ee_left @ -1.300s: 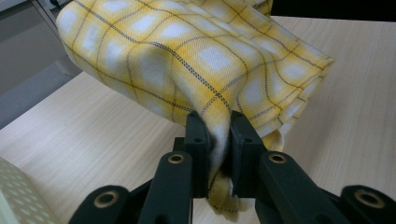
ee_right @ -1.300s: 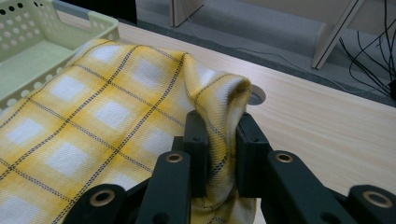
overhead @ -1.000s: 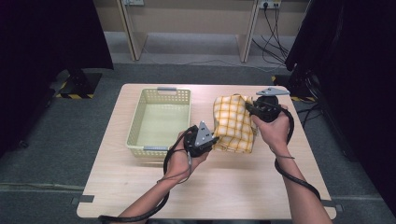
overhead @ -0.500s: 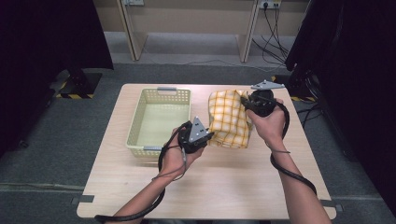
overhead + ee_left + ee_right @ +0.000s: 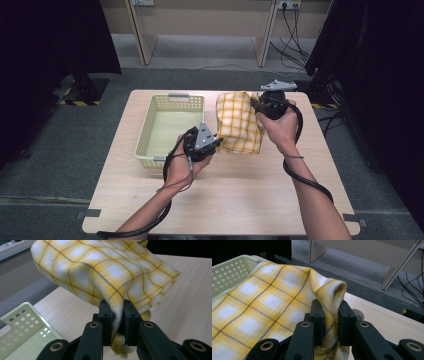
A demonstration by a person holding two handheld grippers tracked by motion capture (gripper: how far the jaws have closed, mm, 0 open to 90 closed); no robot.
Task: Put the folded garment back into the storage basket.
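Observation:
A folded yellow checked cloth hangs above the wooden table, held between both hands. My left gripper is shut on its near lower corner; in the left gripper view the cloth bunches between the black jaws of that gripper. My right gripper is shut on the far right edge, and a fold of the cloth is pinched by its jaws. A pale green perforated basket stands just left of the cloth.
The basket is empty and lies by the table's left half. Black cables trail from both grippers over the forearms. Beyond the table's far edge are wooden furniture legs and floor cables. Dark curtains flank both sides.
Both grippers have lifted the cloth a little and carried it leftward, toward the basket. Their grip on the cloth has stayed the same.

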